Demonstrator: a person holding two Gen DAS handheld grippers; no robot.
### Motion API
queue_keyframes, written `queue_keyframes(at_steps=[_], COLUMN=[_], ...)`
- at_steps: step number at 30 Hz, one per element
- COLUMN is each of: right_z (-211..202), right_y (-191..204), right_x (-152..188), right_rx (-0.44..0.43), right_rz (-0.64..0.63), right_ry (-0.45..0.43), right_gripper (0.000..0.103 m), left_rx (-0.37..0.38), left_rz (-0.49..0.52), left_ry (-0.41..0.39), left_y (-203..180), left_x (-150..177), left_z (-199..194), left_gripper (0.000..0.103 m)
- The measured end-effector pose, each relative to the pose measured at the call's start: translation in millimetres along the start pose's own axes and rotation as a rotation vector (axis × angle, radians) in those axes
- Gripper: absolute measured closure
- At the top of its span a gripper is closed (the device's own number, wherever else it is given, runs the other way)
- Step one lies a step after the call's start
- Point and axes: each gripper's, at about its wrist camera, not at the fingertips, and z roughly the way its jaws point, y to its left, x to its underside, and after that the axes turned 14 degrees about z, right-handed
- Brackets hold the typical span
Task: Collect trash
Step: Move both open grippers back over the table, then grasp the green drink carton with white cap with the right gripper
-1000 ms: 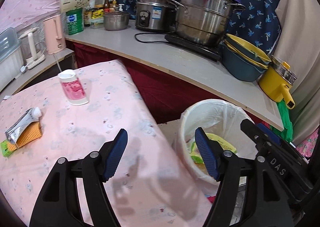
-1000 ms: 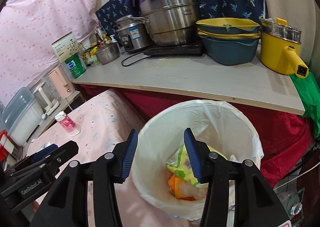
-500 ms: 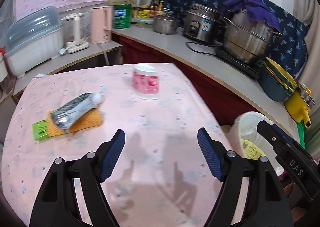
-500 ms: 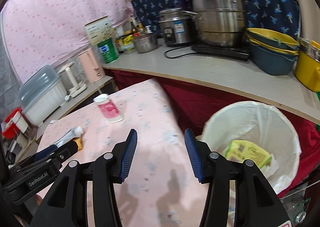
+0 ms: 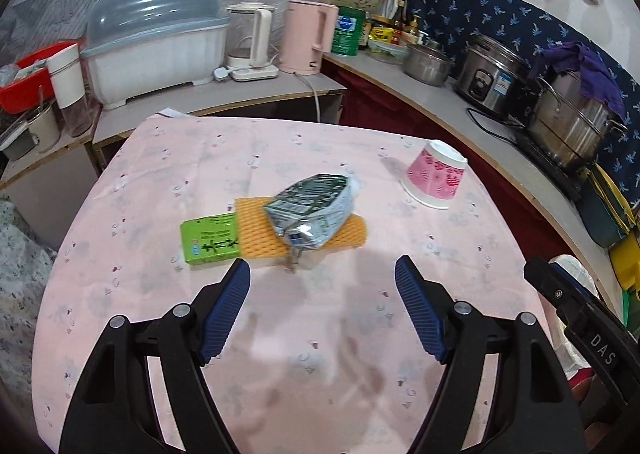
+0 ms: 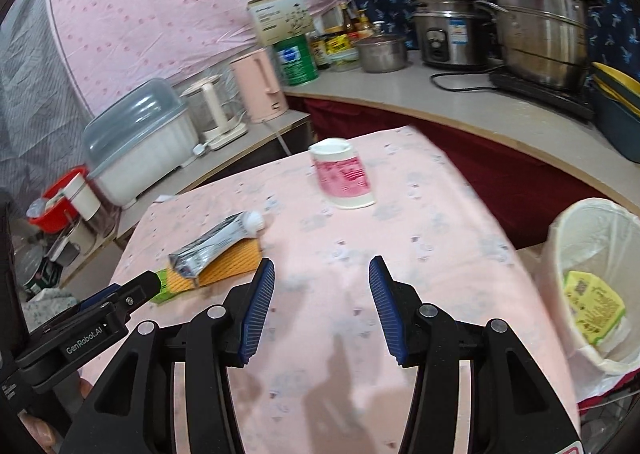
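Left hand-held gripper (image 5: 322, 286) jaws apart, empty, just opened wider; crumpled tube (image 5: 310, 210) on orange sponge (image 5: 260, 242) just ahead on surface (image 5: 320, 374).

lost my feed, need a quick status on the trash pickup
Both hand-held grippers, left and right, open, empty. Tube on orange pad, green box beside; cup on table. Nothing blocking.

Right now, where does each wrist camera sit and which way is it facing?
Left wrist: on the left gripper, angled down at the crumpled silver tube on the pink tablecloth; the right gripper edges in at right.
Right wrist: on the right gripper, facing the same table, white-lined trash bin at right; the left gripper at lower left.
Shared: tube, pink-patterned paper cup.
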Motion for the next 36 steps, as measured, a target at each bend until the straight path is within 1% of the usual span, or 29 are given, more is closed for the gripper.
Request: queue_keyframes(at_steps=[3,7,13,19,25,26,29,32,36], right_z=[12.4,30.9,64.4,100.9,135.5,140.9,154.5,164.4,175.4], right_y=[19.2,43.5,73.7,92.1,101.6,102.6,102.3,100.2,104.3], right_x=[7.3,16.1,24.9,23.9,22.1,21.5,20.5,20.1,24.3], right_rx=[-0.019,-0.047,-0.077,-0.111,-0.148,-0.143,-0.135,-0.151,-0.169], right_rz=[-0.015,-0.028,-0.032,0.02,0.097,0.107,0.136,0.174,0.187], right_ry=[0.027,0.067,0.131,0.193,0.248,0.257,0.274,0.297,0.335], right_gripper=[0.055,0.055,0.055,0.055,0.055,0.055,0.052,0.052,0.052], left_rx=[-0.029,-0.061,-0.08,-0.091,-0.094,-0.093,-0.089,-0.082,-0.067], left_rz=[-0.033,-0.054,-0.076,-0.089,-0.096,-0.095,-0.082,-0.067,-0.054], left_ry=[0.008,0.015,0.03,0.039,0.049,0.051,0.058,0.067,0.08], left_y=[25.7,53.6,81.9,102.3,117.2,118.5,118.9,116.7,112.7], left_x=[3.7,7.7,10.1,10.0,3.8,2.4,-0.5,-2.0,-1.4], left_z=[1.6,3.9,13.5,25.9,42.2,45.7,55.7,66.0,76.9], left_gripper=[0.032,0.032,0.032,0.032,0.032,0.032,0.032,0.032,0.032])
